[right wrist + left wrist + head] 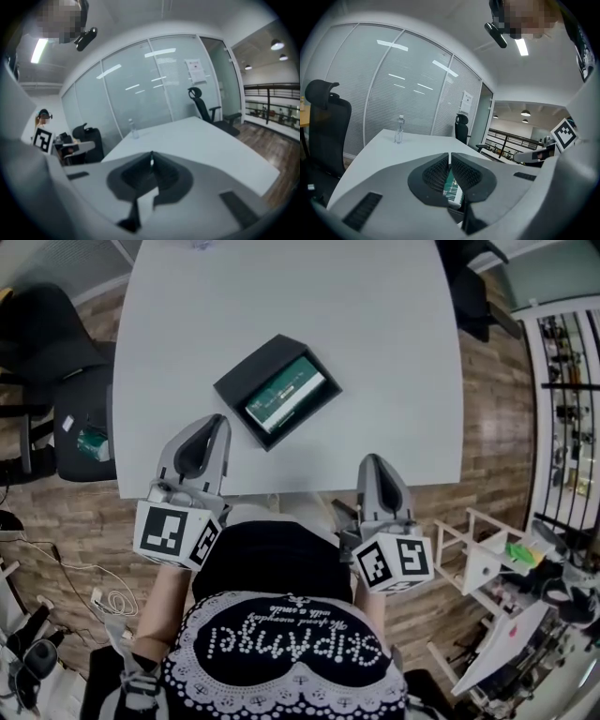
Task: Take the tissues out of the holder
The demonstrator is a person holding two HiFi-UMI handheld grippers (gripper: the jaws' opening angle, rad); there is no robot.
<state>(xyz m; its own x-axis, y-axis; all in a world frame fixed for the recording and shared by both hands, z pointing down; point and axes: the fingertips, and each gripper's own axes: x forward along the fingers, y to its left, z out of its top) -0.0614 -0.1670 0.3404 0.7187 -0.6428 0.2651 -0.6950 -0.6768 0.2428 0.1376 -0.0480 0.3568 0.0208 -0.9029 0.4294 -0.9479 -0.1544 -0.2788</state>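
A black holder [236, 381] lies at an angle on the white table [375, 352], with a green and white tissue pack [284, 395] inside it. My left gripper [217, 423] rests at the table's near edge, just left of the holder, shut and empty. In the left gripper view the tissue pack [453, 186] shows through the narrow slit behind the tips of the left gripper [450, 155]. My right gripper [374, 461] sits at the near edge to the holder's right, apart from it. The right gripper [151, 161] is shut with nothing in it.
A clear water bottle [398, 130] stands at the table's far end. Black office chairs stand left [56, 381] and beyond the far right corner [473, 292]. A white rack [487, 563] with clutter sits on the wooden floor at my right.
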